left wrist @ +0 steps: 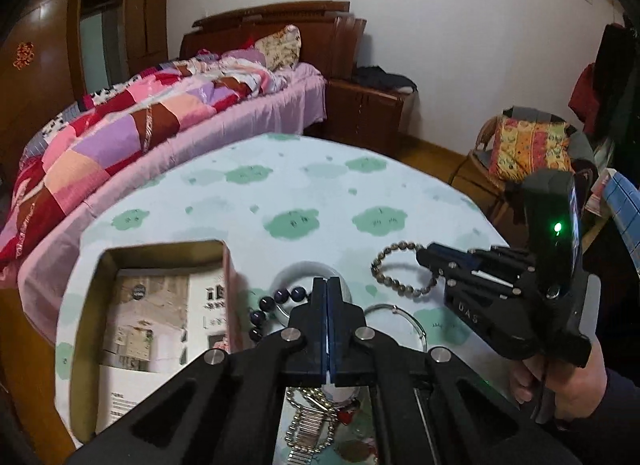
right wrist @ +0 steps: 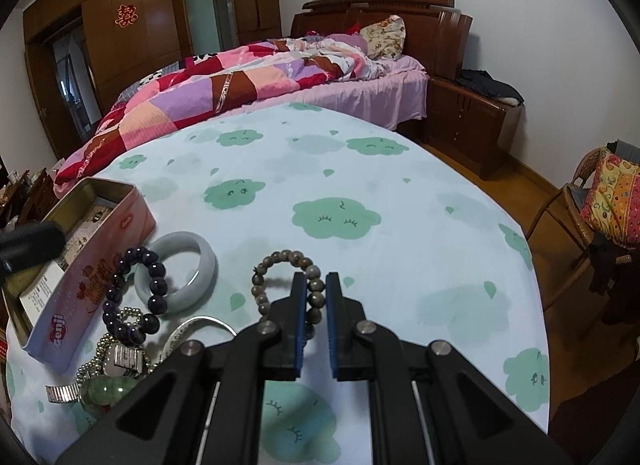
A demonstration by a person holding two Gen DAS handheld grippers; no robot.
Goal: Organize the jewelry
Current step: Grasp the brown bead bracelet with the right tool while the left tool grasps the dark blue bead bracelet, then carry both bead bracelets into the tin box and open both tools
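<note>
A brown bead bracelet (right wrist: 280,265) lies on the cloud-print tablecloth; it also shows in the left wrist view (left wrist: 396,269). My right gripper (right wrist: 316,281) has its jaws narrowly apart around the bracelet's near side; the bracelet still rests on the cloth. My left gripper (left wrist: 327,285) is shut and empty, above a pale jade bangle (right wrist: 176,271) and a dark purple bead bracelet (right wrist: 132,297). A silver bangle (left wrist: 400,321) and a heap of chains and a watch band (right wrist: 116,365) lie close by. An open pink tin (right wrist: 88,261) stands at the left.
The table (right wrist: 360,169) is round, with its edge falling off to the right. A bed (right wrist: 260,77) stands behind it. A wicker chair with a cushion (right wrist: 600,201) is at the right, and a wooden nightstand (right wrist: 472,121) beside the bed.
</note>
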